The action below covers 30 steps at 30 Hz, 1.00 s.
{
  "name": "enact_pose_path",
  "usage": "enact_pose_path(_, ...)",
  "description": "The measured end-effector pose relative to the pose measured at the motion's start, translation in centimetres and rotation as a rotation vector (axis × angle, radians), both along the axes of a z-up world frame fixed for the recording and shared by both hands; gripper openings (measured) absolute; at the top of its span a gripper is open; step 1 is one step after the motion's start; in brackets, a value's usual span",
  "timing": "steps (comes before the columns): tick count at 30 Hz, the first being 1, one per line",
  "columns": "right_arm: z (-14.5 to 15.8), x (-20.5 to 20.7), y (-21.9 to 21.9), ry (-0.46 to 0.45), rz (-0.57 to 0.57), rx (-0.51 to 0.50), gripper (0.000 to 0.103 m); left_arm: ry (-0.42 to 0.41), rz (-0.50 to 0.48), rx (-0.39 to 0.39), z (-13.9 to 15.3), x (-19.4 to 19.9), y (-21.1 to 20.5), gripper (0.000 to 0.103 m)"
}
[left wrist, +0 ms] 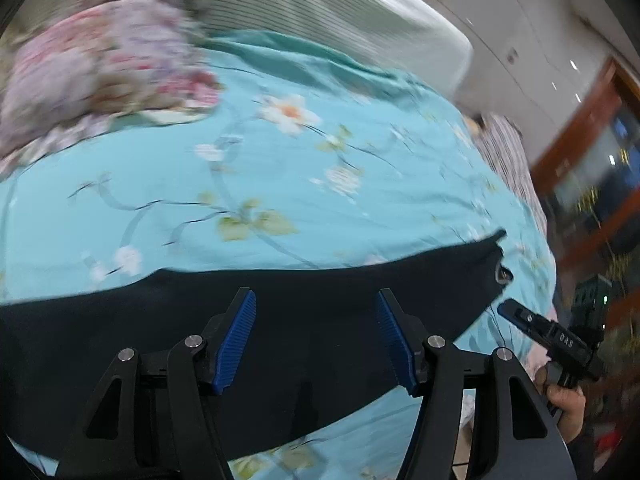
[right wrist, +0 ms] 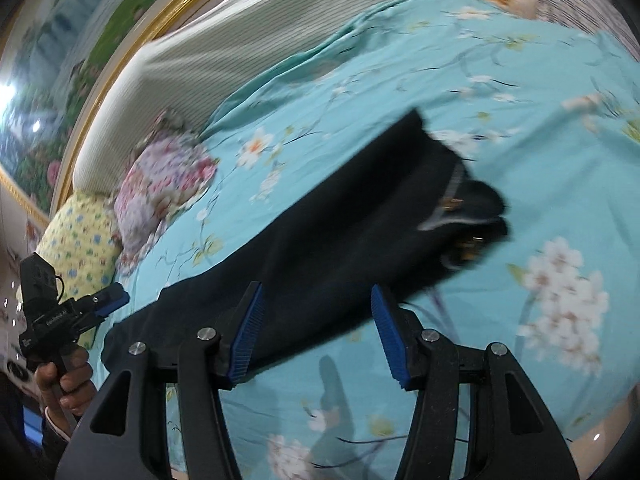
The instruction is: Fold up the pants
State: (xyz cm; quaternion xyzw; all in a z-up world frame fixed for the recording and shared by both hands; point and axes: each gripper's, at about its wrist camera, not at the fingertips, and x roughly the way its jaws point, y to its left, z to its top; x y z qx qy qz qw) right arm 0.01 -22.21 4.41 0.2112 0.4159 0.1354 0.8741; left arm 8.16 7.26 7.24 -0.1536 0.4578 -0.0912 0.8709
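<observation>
Dark navy pants [left wrist: 280, 312] lie stretched across a turquoise floral bedsheet [left wrist: 280, 168]. In the right wrist view the pants [right wrist: 320, 240] run from lower left to upper right, with the waist end and its buttons at the right. My left gripper [left wrist: 316, 300] hovers open above the pants, with nothing between its blue pads [left wrist: 236, 336]. My right gripper [right wrist: 316, 300] is also open, over the near edge of the pants, its pads [right wrist: 388, 332] apart and bare. Each gripper shows in the other's view, the right gripper [left wrist: 516, 314] at the right and the left gripper [right wrist: 108, 300] at the left, each held by a hand.
A floral pillow [left wrist: 100, 68] and a yellow patterned pillow [right wrist: 76, 240] lie at the head of the bed. A ribbed pale headboard [right wrist: 240, 28] rises behind them. A striped cloth [left wrist: 508, 160] lies at the bed's far side. Wooden furniture [left wrist: 592, 152] stands beyond.
</observation>
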Motion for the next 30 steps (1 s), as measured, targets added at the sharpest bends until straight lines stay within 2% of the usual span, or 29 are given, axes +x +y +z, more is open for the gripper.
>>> enact_pose_path(11, -2.3, 1.0, -4.2, 0.061, -0.127, 0.060, 0.056, 0.047, -0.223, 0.029, -0.9, 6.2, -8.5, 0.067)
enact_pose_path(19, -2.9, 2.6, -5.2, 0.043, -0.186, 0.141, 0.057, 0.106, -0.372, 0.044, -2.9, 10.2, -14.2, 0.068)
enact_pose_path(20, -2.9, 2.7, -5.2, 0.038, -0.187, 0.149, 0.055, 0.111, -0.387, 0.043, -3.1, 10.5, -14.8, 0.068)
enact_pose_path(21, -2.9, 2.8, -5.3, 0.035, -0.190, 0.152, 0.043, 0.116, -0.406, 0.043, -3.3, 11.0, -15.5, 0.068)
enact_pose_path(22, -2.9, 2.8, -5.4, 0.035, -0.194, 0.149, 0.036, 0.122, -0.428, 0.042, -3.5, 11.5, -16.2, 0.068)
enact_pose_path(23, -3.1, 2.8, -5.7, 0.037, -0.205, 0.149, 0.021, 0.129, -0.446, 0.042, -3.7, 12.1, -16.9, 0.068)
enact_pose_path(24, -3.2, 2.8, -6.0, 0.038, -0.214, 0.154, 0.013, 0.135, -0.458, 0.045, -3.9, 12.5, -17.5, 0.068)
enact_pose_path(26, -3.6, 2.4, -7.0, 0.035, -0.220, 0.204, 0.011, 0.150, -0.493, 0.041, -4.3, 13.5, -19.0, 0.068)
enact_pose_path(30, -3.5, 1.6, -8.0, 0.007, -0.218, 0.236, 0.011, 0.196, -0.578, 0.028, -5.8, 15.6, -22.0, 0.068)
